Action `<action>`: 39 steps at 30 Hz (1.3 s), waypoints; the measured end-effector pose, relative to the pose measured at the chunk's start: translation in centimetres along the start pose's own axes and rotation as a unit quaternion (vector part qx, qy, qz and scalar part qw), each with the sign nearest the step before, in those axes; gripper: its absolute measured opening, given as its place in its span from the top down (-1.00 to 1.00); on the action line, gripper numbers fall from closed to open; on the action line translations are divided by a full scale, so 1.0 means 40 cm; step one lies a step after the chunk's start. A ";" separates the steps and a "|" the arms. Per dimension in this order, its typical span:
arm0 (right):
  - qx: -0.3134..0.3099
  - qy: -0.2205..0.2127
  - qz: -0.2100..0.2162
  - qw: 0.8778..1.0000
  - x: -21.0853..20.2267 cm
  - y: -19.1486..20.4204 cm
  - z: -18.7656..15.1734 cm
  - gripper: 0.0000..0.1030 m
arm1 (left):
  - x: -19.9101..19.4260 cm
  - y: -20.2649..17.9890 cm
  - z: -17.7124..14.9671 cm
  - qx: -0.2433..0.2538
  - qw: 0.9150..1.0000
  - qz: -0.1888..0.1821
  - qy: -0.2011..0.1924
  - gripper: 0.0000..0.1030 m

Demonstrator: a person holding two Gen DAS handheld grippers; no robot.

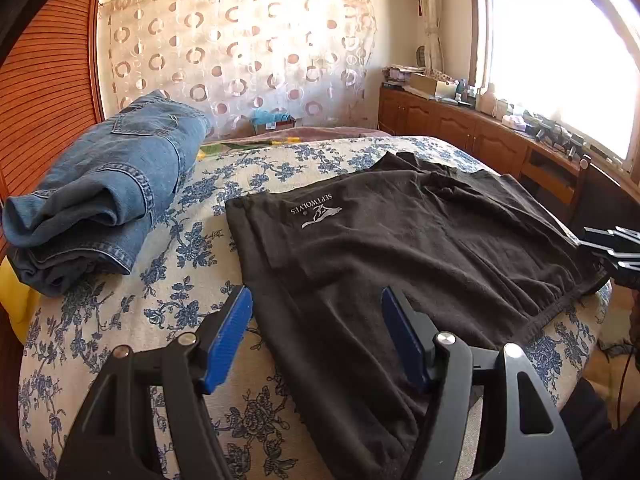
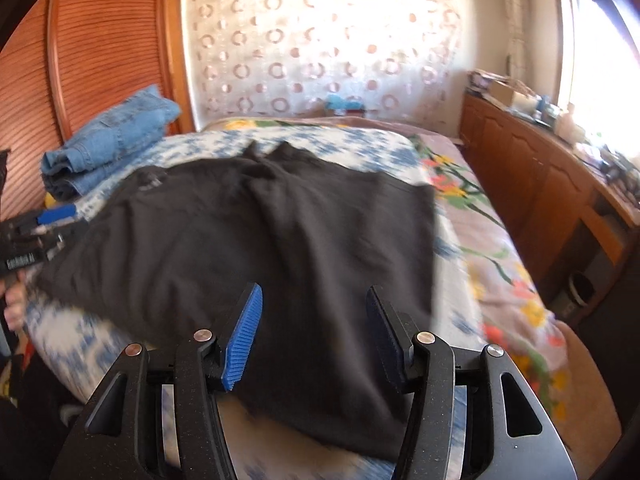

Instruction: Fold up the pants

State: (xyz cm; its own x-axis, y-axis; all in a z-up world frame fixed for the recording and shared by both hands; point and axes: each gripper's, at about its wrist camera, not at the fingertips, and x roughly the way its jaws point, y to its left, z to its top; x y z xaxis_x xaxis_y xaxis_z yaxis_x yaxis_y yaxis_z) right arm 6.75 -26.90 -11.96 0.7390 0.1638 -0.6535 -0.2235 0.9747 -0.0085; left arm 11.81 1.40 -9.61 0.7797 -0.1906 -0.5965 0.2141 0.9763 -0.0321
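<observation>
Sunlit bedroom, patterned curtain on the far wall, bed under a blue floral cover. Left gripper hovering with blue pads apart, straddling the near left edge of the black pants, nothing pinched. Right gripper likewise parted over the near edge of the same dark cloth, view blurred, no grip visible. Pants spread flat across the middle of the bed, white logo showing. Folded blue jeans at far left, apart from the pants. Wooden cabinets along the right under a bright window.
</observation>
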 end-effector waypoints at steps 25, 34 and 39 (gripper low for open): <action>0.042 0.032 -0.014 0.999 -0.080 -0.082 -0.082 0.18 | -0.011 0.009 -0.005 -0.015 1.000 0.017 -0.013 -0.31; 0.056 0.049 0.007 0.997 -0.060 -0.081 -0.085 0.31 | -0.045 -0.007 -0.035 -0.019 1.000 0.010 0.005 -0.31; 0.051 0.053 0.017 0.997 -0.057 -0.070 -0.080 0.71 | -0.076 -0.020 -0.054 -0.015 1.000 0.004 0.009 -0.31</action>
State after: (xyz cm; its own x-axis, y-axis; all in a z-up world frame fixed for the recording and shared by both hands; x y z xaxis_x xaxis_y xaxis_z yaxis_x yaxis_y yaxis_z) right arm 3.64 -30.49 -12.88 0.6600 0.1845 -0.7282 -0.1775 0.9802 0.0874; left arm 8.01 1.42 -9.49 0.7707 -0.1808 -0.6110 0.1891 0.9806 -0.0517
